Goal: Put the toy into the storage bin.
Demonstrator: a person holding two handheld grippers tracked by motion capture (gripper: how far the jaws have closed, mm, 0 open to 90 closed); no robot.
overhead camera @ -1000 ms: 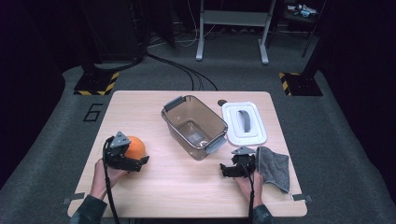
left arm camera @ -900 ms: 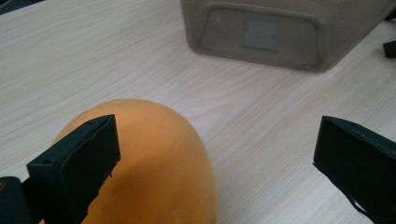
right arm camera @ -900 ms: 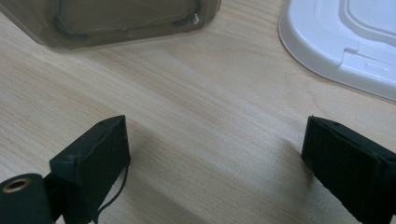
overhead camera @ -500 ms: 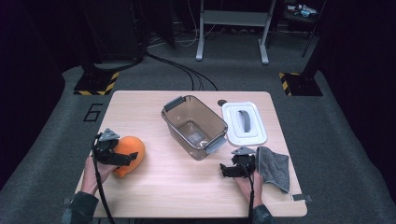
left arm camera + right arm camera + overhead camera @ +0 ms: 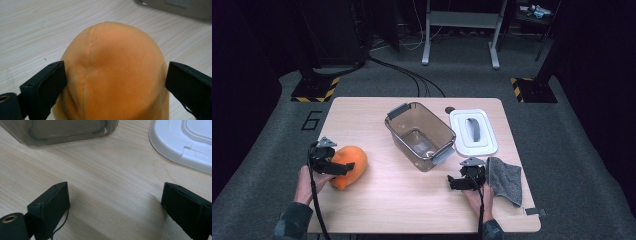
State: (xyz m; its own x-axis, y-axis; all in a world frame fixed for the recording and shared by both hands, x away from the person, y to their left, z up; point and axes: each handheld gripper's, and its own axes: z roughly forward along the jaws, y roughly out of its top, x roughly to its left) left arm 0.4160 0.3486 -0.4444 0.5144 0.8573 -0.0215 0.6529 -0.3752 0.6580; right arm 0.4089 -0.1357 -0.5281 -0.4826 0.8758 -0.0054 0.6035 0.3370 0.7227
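Jaws of the left gripper (image 5: 113, 82) straddle the orange plush (image 5: 112, 72), wide, at the table's (image 5: 412, 210) eight o'clock. Right gripper (image 5: 115, 207), at five o'clock, gapes wide over bare wood.

Bare bench (image 5: 402, 200) is lying open along the lower middle of the high view, between the left claw (image 5: 343, 169) at lower left and the right claw (image 5: 453, 182) at lower right. The orange plush toy (image 5: 348, 165) is filling the left claw's gap, its jaws standing at either flank. The brown transparent bin (image 5: 419, 135) is standing in the frame's centre, blocking the straight way across the upper bench. The white lid (image 5: 473, 131) is lying just right of it, and the grey cloth (image 5: 504, 179) is crowding the right claw's outer side. In the right gripper view, open wood is showing between spread jaws, with the bin (image 5: 62, 131) at upper left and lid (image 5: 185, 142) at upper right.
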